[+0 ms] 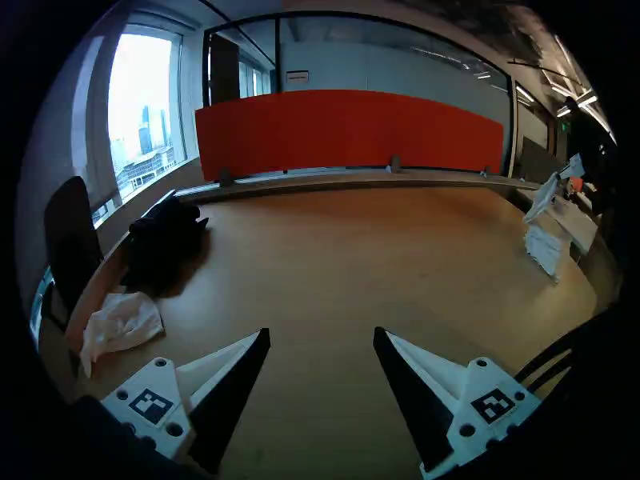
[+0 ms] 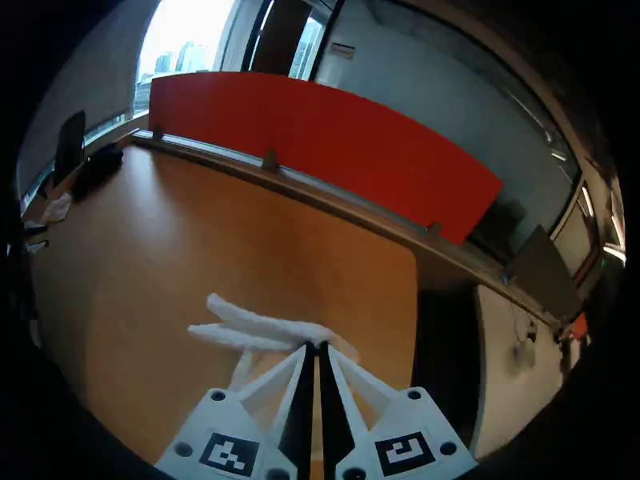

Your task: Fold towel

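In the right gripper view a white towel [image 2: 260,328] lies bunched in narrow folds on the wooden table [image 2: 200,240], near its right edge. My right gripper [image 2: 318,346] is shut, its fingertips pinching the towel's near end. In the left gripper view my left gripper [image 1: 320,331] hovers open over bare wood of the table [image 1: 344,248], with nothing between its fingers.
A crumpled white cloth [image 1: 120,324] and a black bag [image 1: 164,236] sit at the table's left end, beside a dark chair [image 1: 70,240]. A red divider [image 1: 352,132] runs along the far edge. Papers [image 1: 552,232] lie at the right. Past the table's right edge the floor [image 2: 512,384] drops away.
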